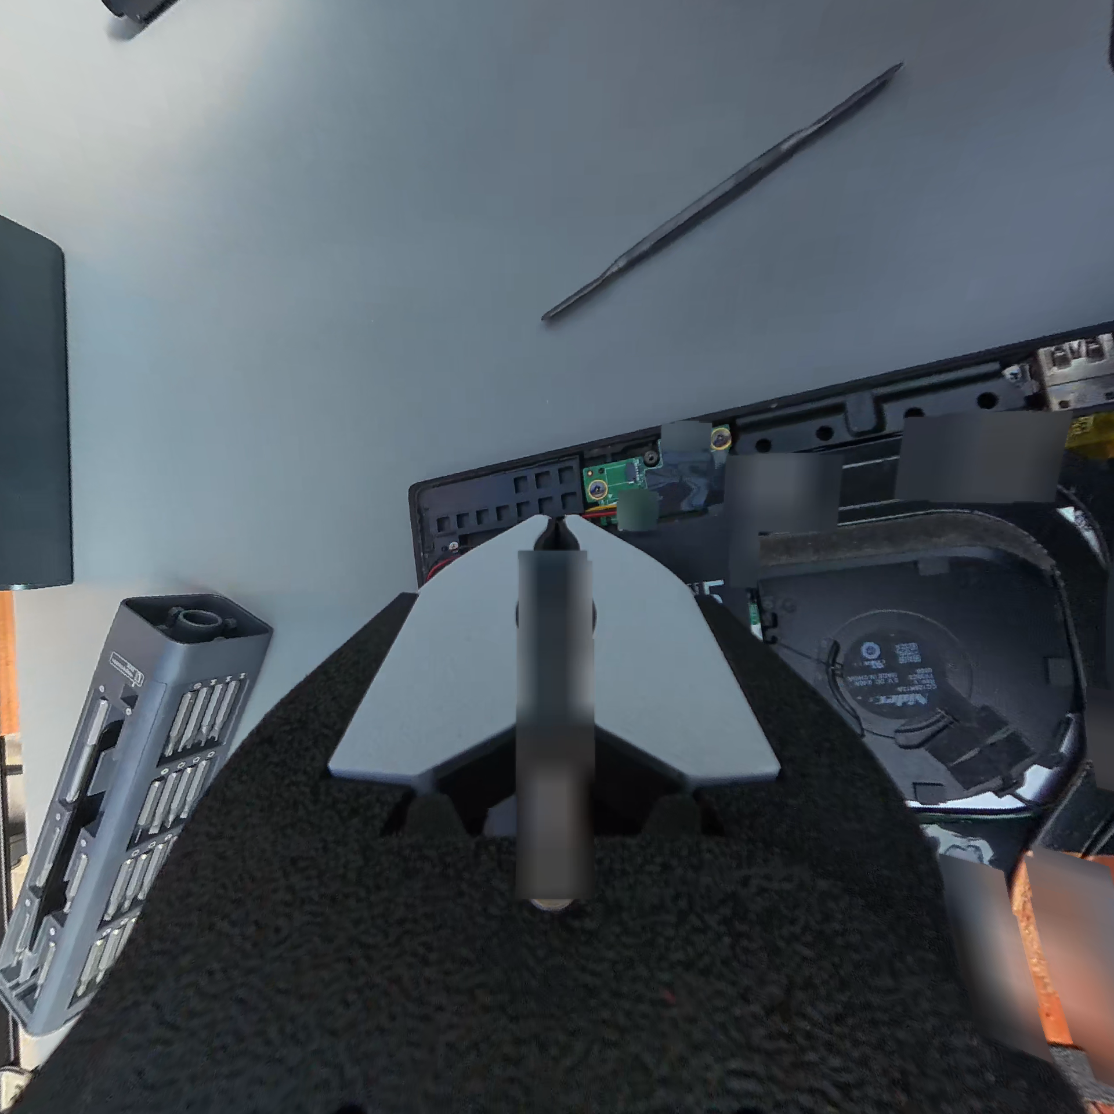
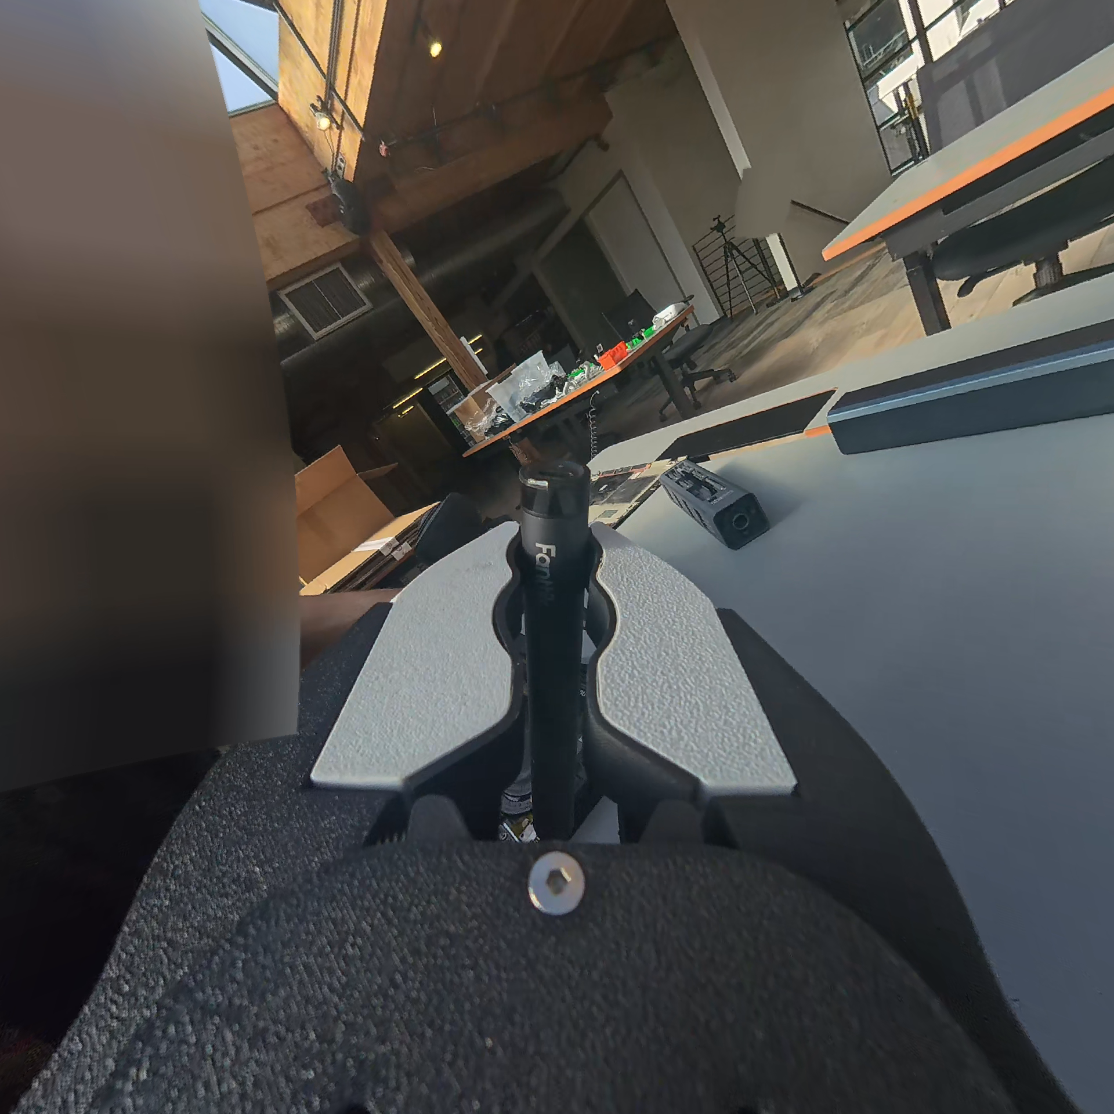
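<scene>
The left gripper (image 1: 557, 530) fills the foreground of the left wrist view, its grey fingers (image 1: 458, 651) drawn together to a point around a dark, slender tool (image 1: 556, 538) whose shaft is mostly under a blur patch; the black tip pokes out just past the fingertips, over the corner of an opened laptop (image 1: 783, 542); whether the tip touches the laptop cannot be told. Near the tip sit a small green circuit board (image 1: 615, 479) with brass-ringed screws and red wires; to the right lies a round black fan (image 1: 904, 675) in its housing. A long thin black pry stick (image 1: 723, 193) lies slantwise on the grey table (image 1: 301, 301), apart from the laptop; a grey bit case (image 1: 120, 783) with rows of metal bits lies at the left; a dark flat slab (image 1: 30, 404) sits at the left edge.

In the right wrist view, the right gripper (image 2: 554, 542) clasps a black screwdriver (image 2: 553, 633) lengthwise between its narrowed fingers (image 2: 434, 663), the handle end jutting beyond them; past it on the table (image 2: 874, 663) lies the bit case (image 2: 714, 503), and a long dark bar (image 2: 976, 398) rests farther right; a cluttered table (image 2: 572, 386) and cardboard boxes (image 2: 337, 494) stand in the room beyond.
</scene>
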Tool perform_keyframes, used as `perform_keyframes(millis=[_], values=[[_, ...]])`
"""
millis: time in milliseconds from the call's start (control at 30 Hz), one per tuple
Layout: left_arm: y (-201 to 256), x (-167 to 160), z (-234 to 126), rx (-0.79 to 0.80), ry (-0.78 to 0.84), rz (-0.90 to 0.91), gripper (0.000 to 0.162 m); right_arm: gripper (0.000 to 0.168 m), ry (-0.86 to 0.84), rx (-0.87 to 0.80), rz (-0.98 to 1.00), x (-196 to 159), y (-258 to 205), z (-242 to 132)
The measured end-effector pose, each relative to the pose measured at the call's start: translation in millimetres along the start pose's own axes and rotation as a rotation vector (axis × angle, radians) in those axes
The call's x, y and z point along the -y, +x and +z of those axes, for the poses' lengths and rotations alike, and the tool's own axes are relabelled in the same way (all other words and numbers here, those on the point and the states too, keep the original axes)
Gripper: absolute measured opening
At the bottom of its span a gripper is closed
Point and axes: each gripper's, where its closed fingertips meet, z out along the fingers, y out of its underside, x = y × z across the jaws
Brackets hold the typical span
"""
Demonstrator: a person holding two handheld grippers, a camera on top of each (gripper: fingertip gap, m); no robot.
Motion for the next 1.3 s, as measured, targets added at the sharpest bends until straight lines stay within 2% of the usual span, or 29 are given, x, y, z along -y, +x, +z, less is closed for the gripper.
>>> perform_keyframes(millis=[1033,1300], values=[[1,-3,-3,-0.089,-0.055,-0.023,0.002,0.016,0.003,0.020,-0.016,5,-4,-5],[-9,-12,-13,0.011,-0.073,-0.065,0.011,0.016,0.019,-0.043,0.019,2,10,1]])
